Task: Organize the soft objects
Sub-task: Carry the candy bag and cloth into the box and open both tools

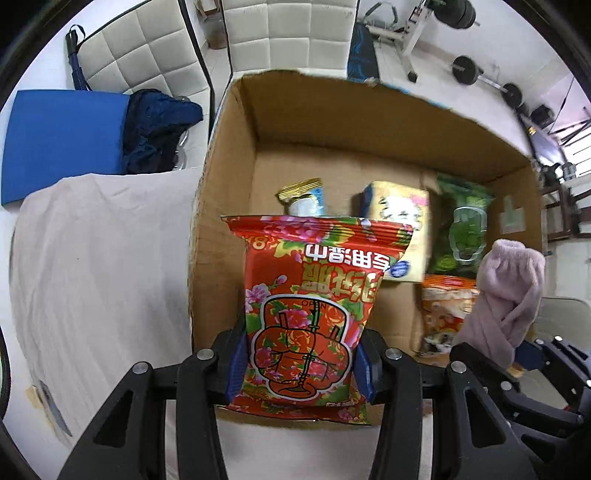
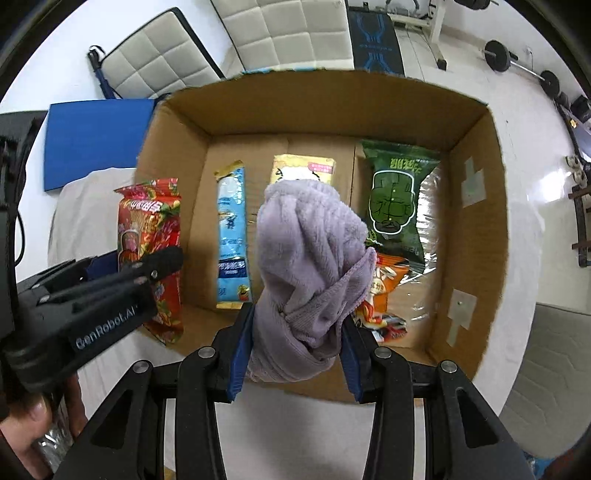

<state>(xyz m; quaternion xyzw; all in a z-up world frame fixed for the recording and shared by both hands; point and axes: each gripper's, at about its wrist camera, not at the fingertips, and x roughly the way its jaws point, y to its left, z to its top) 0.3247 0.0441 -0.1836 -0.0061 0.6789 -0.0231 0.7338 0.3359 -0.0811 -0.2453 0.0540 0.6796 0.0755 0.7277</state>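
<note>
My left gripper is shut on a red floral snack bag, held over the near left wall of an open cardboard box. The bag also shows in the right wrist view. My right gripper is shut on a bunched purple towel, held above the box; the towel shows at the right of the left wrist view. Inside the box lie a blue bar wrapper, a yellow packet, a green snack bag and an orange packet.
A pale cloth covers the surface left of the box. A blue mat with dark blue fabric lies behind it. White padded chairs and gym weights stand beyond the box.
</note>
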